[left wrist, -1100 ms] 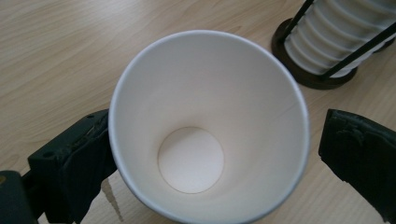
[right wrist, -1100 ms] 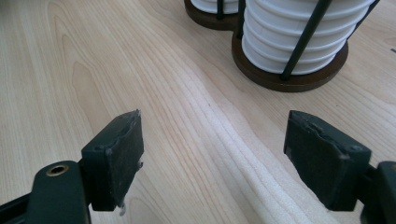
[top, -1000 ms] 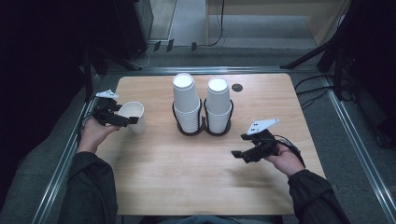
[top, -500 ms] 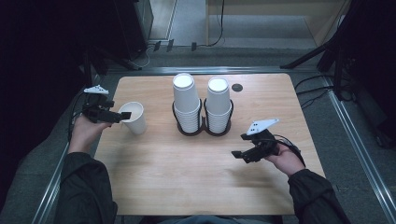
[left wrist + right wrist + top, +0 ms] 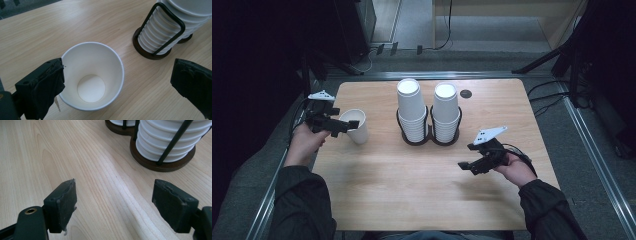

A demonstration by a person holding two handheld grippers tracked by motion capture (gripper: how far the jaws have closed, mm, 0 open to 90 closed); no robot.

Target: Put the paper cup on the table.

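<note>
A: From the high view, how far along?
B: Early, by the look of it. One single cup [image 5: 355, 125] standing upright on the table [image 5: 412, 200], left of the holder [image 5: 429, 137] and well apart from it. Two tall stacks [image 5: 412, 107] waiting in the holder, so plenty left to take off.
A: And the grippers?
B: Left gripper [image 5: 343, 126] at the cup's left side, right gripper [image 5: 468, 166] hanging over bare wood near the right, carrying nothing.
A: Left gripper view?
B: Jaws wide apart, one pad [image 5: 51, 83] touching the rim of the cup, the other far off to the right. Empty inside, clean white bottom. Looks let go, not gripped.
A: Right gripper view?
B: Jaws spread apart over pale wood grain, the holder's dark base [image 5: 162, 165] just beyond.
A: Surroundings?
B: Light wooden top with a small dark hole [image 5: 466, 93] at the far edge, grey floor, cables [image 5: 542, 95] trailing, dim room all round
</note>
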